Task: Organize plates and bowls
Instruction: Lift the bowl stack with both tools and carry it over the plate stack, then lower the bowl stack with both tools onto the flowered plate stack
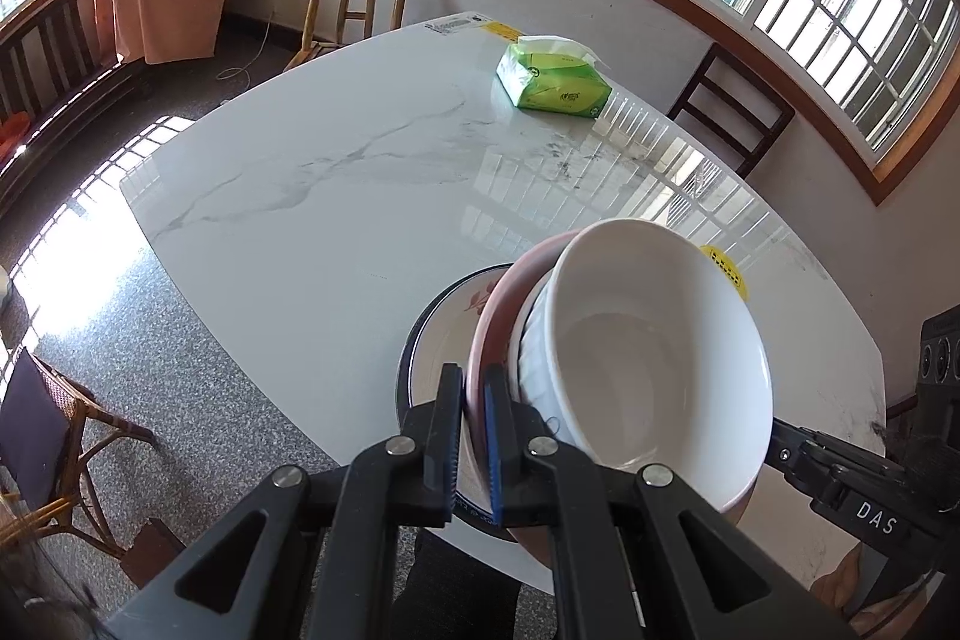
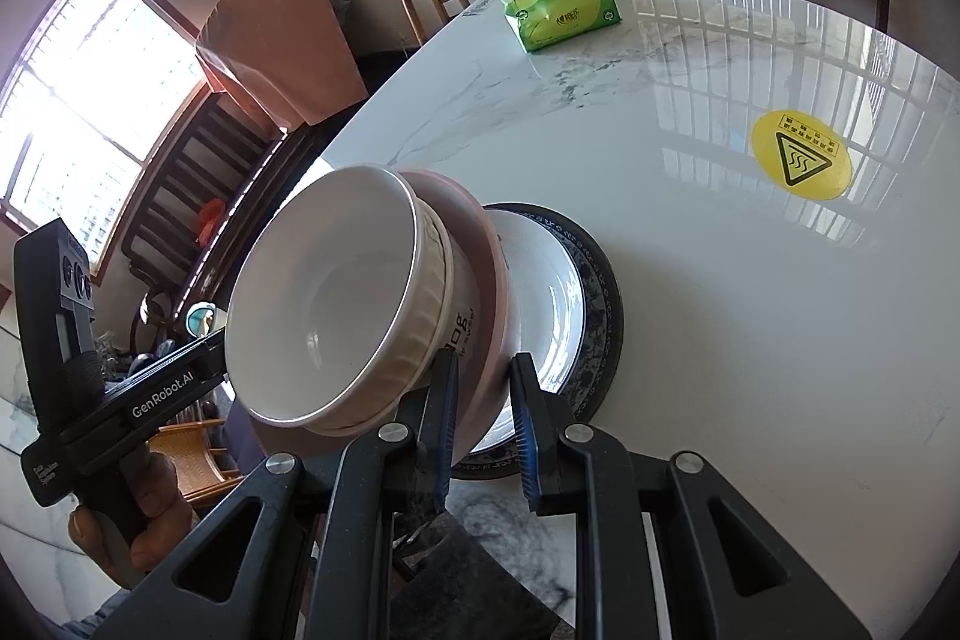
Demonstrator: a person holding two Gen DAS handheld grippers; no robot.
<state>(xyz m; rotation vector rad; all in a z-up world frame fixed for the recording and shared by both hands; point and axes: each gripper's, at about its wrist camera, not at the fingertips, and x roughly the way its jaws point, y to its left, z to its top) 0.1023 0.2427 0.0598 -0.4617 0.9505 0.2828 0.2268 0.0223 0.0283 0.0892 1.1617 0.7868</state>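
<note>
Stacked white bowls (image 1: 654,340) sit in a pink plate (image 1: 498,316), tilted above a dark-rimmed plate (image 2: 591,298) on the worktop (image 1: 336,196); left gripper (image 1: 474,436) fingers clamp the pink rim, right gripper (image 2: 483,430) fingers straddle it, slightly apart.

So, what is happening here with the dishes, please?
A person holds a gripper in each hand. The left gripper and the right gripper each straddle the rim of a pink plate from opposite sides; the left is clamped on it. The plate carries a white bowl and sits over a dark-rimmed plate on the marble table. A green tissue pack lies further back.
</note>
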